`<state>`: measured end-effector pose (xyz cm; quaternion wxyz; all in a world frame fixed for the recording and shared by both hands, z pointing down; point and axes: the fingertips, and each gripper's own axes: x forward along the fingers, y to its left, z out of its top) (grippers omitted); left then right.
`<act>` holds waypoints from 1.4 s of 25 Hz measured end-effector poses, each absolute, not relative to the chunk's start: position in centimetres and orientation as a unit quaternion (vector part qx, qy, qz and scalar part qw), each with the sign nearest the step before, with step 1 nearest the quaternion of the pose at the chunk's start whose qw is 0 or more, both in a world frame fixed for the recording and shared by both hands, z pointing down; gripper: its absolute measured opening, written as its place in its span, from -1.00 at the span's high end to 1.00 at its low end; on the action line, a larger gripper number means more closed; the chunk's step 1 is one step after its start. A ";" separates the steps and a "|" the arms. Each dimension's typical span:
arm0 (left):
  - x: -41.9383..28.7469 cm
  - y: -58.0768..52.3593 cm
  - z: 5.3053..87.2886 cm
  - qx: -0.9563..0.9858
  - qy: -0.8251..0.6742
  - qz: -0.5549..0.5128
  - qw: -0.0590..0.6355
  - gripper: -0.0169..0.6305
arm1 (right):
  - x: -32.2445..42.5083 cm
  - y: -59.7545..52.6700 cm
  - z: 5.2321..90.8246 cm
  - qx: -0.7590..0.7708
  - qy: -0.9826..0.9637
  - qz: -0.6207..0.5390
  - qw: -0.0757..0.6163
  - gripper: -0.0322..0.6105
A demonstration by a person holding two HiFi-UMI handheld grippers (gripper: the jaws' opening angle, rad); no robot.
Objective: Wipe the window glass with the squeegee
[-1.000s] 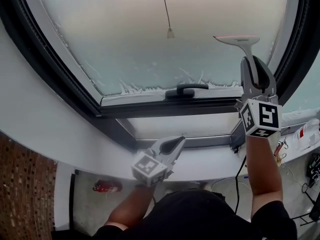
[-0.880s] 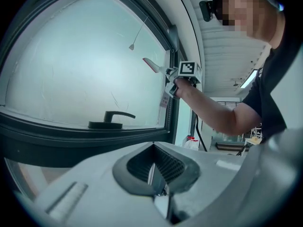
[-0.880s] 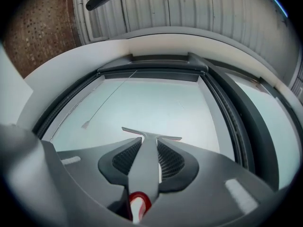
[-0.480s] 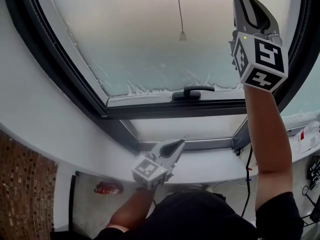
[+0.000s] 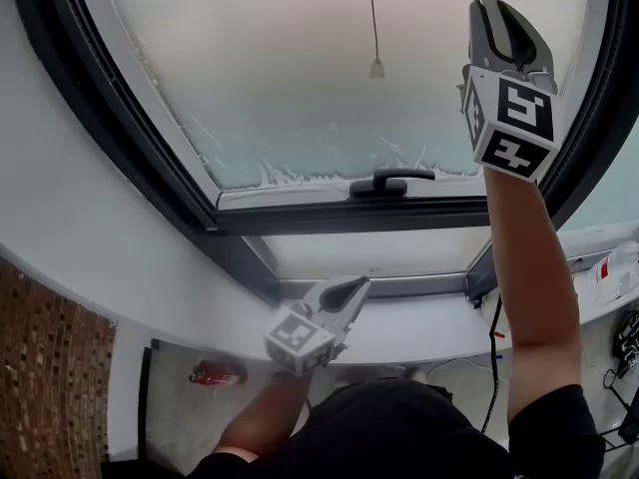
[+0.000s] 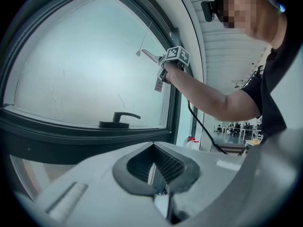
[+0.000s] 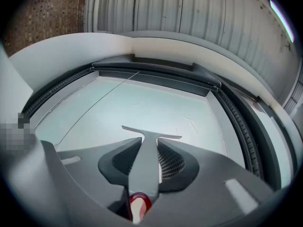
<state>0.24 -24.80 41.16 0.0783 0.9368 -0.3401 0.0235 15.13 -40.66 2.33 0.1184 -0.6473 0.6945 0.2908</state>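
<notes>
Fingers (image 7: 124, 159) of the right gripper (image 5: 496, 20) clamp the squeegee (image 7: 150, 148) handle, blade at twelve o'clock on the window glass (image 5: 300, 78). The hazy pane looks mostly unwiped. The left gripper (image 5: 347, 289) rests closed and empty.

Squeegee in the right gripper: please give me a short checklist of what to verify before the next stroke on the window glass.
1. Grip: right gripper shut on the squeegee handle, centred between the jaws: ok.
2. Start height: blade high on the window glass: ok.
3. Blade pressed flat on the glass: cannot tell.
4. Obstacle: pull cord hangs close to the blade's left end; whether a stroke clears it: cannot tell.
5. Other hand: left gripper shut, empty, low by the sill, off the glass: ok.
</notes>
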 end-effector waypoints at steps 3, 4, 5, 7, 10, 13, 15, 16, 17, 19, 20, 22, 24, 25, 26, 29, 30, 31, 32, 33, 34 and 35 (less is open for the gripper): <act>0.1 -24.8 41.2 0.937 -0.339 0.023 0.077 0.95 | 15.2 -40.7 3.7 -0.648 0.699 0.280 0.117 0.52; 0.1 -24.8 41.2 0.938 -0.338 0.024 0.077 0.95 | 15.2 -40.6 4.2 -0.647 0.701 0.277 0.116 0.52; 0.1 -24.7 41.2 0.938 -0.338 0.025 0.077 0.95 | 15.2 -40.6 4.7 -0.646 0.702 0.275 0.114 0.52; 0.0 -24.6 41.3 0.938 -0.336 0.026 0.079 0.95 | 15.2 -40.6 6.0 -0.646 0.705 0.273 0.107 0.52; -0.3 -24.5 41.5 0.938 -0.336 0.027 0.082 0.95 | 15.1 -40.5 8.1 -0.646 0.709 0.268 0.094 0.52; -0.6 -24.5 41.7 0.938 -0.336 0.028 0.082 0.95 | 15.1 -40.3 10.4 -0.646 0.714 0.258 0.084 0.52; -0.6 -24.5 41.7 0.938 -0.335 0.029 0.083 0.95 | 15.1 -40.3 12.0 -0.646 0.717 0.249 0.076 0.52; -0.6 -24.5 41.7 0.938 -0.335 0.030 0.084 0.95 | 15.1 -40.3 12.9 -0.647 0.719 0.244 0.072 0.52; -0.6 -24.5 41.8 0.938 -0.334 0.031 0.084 0.95 | 15.1 -40.3 13.9 -0.647 0.721 0.239 0.067 0.52; -0.6 -24.5 41.9 0.939 -0.332 0.031 0.083 0.95 | 15.1 -40.3 16.0 -0.649 0.724 0.227 0.058 0.52; -0.6 -24.5 41.9 0.939 -0.332 0.031 0.083 0.95 | 15.2 -40.3 17.1 -0.650 0.725 0.221 0.053 0.52; -0.6 -24.5 42.0 0.939 -0.331 0.032 0.084 0.95 | 15.2 -40.3 19.2 -0.652 0.728 0.207 0.044 0.52; -0.7 -24.4 42.0 0.939 -0.331 0.033 0.085 0.95 | 15.2 -40.2 21.1 -0.653 0.731 0.194 0.036 0.52; -0.8 -24.4 42.1 0.939 -0.331 0.033 0.085 0.95 | 15.2 -40.2 22.1 -0.654 0.732 0.188 0.031 0.52; -0.9 -24.4 42.1 0.939 -0.332 0.033 0.086 0.95 | 15.4 -40.2 23.2 -0.655 0.733 0.181 0.025 0.52; -1.0 -24.4 42.4 0.938 -0.332 0.033 0.088 0.95 | 15.7 -40.4 26.5 -0.659 0.735 0.160 0.007 0.52; -1.1 -24.4 42.4 0.938 -0.332 0.034 0.089 0.95 | 15.8 -40.4 27.5 -0.660 0.736 0.153 0.001 0.52; -1.1 -24.4 42.4 0.938 -0.332 0.034 0.089 0.95 | 15.8 -40.4 28.4 -0.661 0.736 0.146 -0.004 0.52; -1.1 -24.4 42.4 0.938 -0.332 0.034 0.089 0.95 | 15.8 -40.4 29.3 -0.662 0.736 0.139 -0.009 0.52; -1.2 -24.4 42.4 0.939 -0.332 0.034 0.088 0.95 | 15.7 -40.4 30.0 -0.663 0.737 0.131 -0.014 0.52; -1.2 -24.4 42.5 0.938 -0.332 0.035 0.088 0.95 | 15.6 -40.4 30.9 -0.661 0.740 0.123 -0.019 0.52; -1.2 -24.4 42.5 0.938 -0.332 0.035 0.089 0.95 | 15.4 -40.3 31.8 -0.659 0.743 0.114 -0.025 0.52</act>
